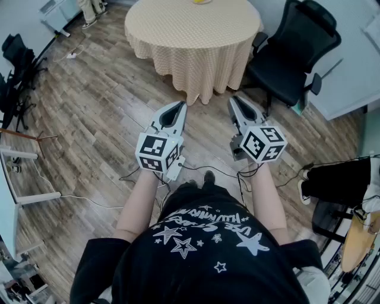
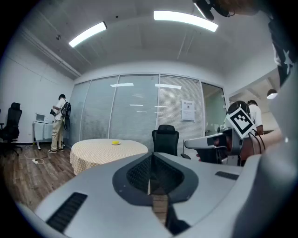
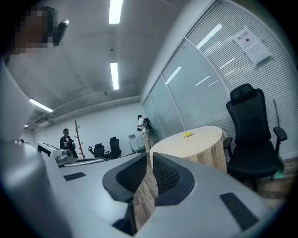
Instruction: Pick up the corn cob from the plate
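Beige checked cloth drapes the round bench [image 1: 196,47], and the corn cob [image 1: 202,1] lies on top of it, cut by the upper edge of the head view. In both claw views the cob [image 2: 115,142] is only a small yellow spot near the middle of the benchtop, too small to make out further. Both claws hang on the near side of the bench, well apart from it, above the wooden floor [image 1: 89,107]. They are side by side and point towards the bench. The left claw [image 1: 180,107] is clenched, and in the left gripper view its ribbed pads meet in a line with nothing between them. The right claw [image 1: 233,100] is clenched too and empty, its pads pressed together. A black office chair [image 1: 294,53] stands just beside the bench on its right. Beyond the bench, off to its left in the left gripper view, a person [image 2: 59,122] stands by a small desk. On the bench's near side, closest to the head camera, is the wearer's black shirt [image 1: 202,255], printed with white stars.
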